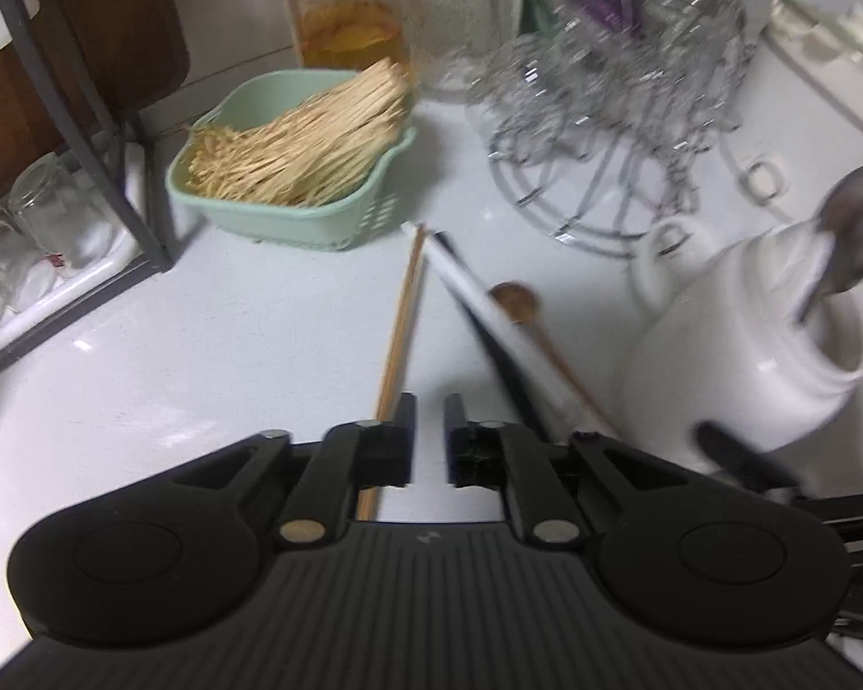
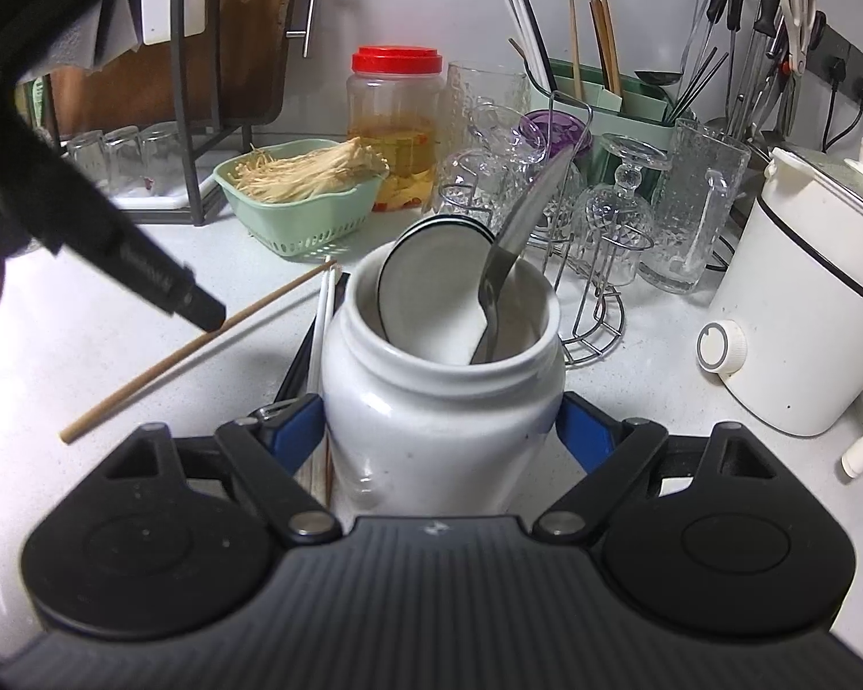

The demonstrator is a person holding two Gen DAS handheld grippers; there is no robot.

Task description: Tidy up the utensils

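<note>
The right hand-held gripper [image 2: 440, 431] is gripping the white ceramic jar [image 2: 440, 402] between its blue fingers, probably to keep it steady while utensils are being put in. A metal spoon [image 2: 518, 241] and a round white lid [image 2: 431, 282] are already standing inside it. The left hand-held gripper [image 1: 428, 420] is hovering low over the worktop [image 1: 230, 333], its jaws narrow with only a small gap and nothing between them. In front of it a wooden chopstick [image 1: 400, 328], white chopsticks [image 1: 477, 299] and a small wooden spoon [image 1: 515, 299] are lying loose beside the jar, thin and long.
</note>
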